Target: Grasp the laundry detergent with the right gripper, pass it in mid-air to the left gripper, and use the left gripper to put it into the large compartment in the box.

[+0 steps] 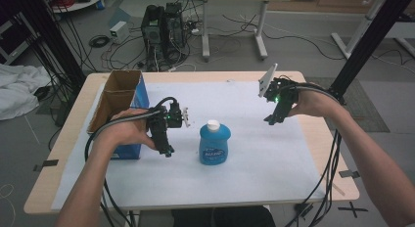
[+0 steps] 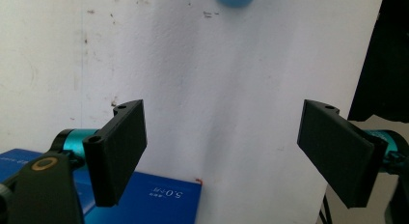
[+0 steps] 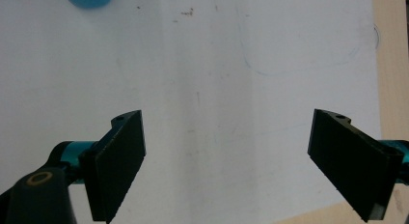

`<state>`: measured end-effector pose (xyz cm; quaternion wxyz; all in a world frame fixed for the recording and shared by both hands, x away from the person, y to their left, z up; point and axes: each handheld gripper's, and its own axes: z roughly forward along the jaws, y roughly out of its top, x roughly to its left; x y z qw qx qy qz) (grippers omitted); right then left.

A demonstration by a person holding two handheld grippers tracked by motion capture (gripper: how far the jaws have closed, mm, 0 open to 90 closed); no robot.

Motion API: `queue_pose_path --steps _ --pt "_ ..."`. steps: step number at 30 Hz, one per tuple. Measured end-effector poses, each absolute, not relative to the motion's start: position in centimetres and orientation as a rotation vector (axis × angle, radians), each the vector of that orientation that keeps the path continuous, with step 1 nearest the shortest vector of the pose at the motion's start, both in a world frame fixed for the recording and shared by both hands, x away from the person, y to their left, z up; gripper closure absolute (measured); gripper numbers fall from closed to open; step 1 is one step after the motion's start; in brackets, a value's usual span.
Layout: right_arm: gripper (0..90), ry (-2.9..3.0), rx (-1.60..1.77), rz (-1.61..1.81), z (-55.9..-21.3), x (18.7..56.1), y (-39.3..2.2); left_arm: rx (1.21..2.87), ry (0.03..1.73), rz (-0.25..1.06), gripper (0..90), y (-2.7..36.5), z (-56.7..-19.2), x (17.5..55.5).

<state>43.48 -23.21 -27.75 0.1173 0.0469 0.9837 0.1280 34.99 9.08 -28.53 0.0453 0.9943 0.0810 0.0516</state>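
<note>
Left claw (image 1: 168,149), jaws wide apart, hovers between blue cardboard box (image 1: 131,97) and blue plastic bottle (image 1: 214,144); right claw (image 1: 272,120), equally agape, hangs over bare white tabletop (image 1: 254,158) far right.

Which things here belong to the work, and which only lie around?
In the work: blue bottle, open cardboard box, left hand-held gripper, right hand-held gripper.
Lying about: computer tower, white cloth, floor cables.

the bottle (image 1: 214,144) looks like glossy blue plastic with a white cap. the open box (image 1: 119,107) is matt brown cardboard inside, printed blue outside. a white matt sheet (image 1: 254,153), lightly stained, covers the pale wood table (image 1: 320,134).
</note>
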Motion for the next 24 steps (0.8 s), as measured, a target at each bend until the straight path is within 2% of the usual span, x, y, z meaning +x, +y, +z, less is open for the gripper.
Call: queue_pose_path --steps 11,24 --pt "12.3 2.929 0.087 0.542 -28.6 40.5 -21.5 3.023 0.255 0.164 17.8 9.5 -28.6 34.6" --pt "12.3 2.956 0.051 0.755 -30.7 38.7 -19.6 3.008 0.253 0.169 17.8 9.5 -28.7 34.6"
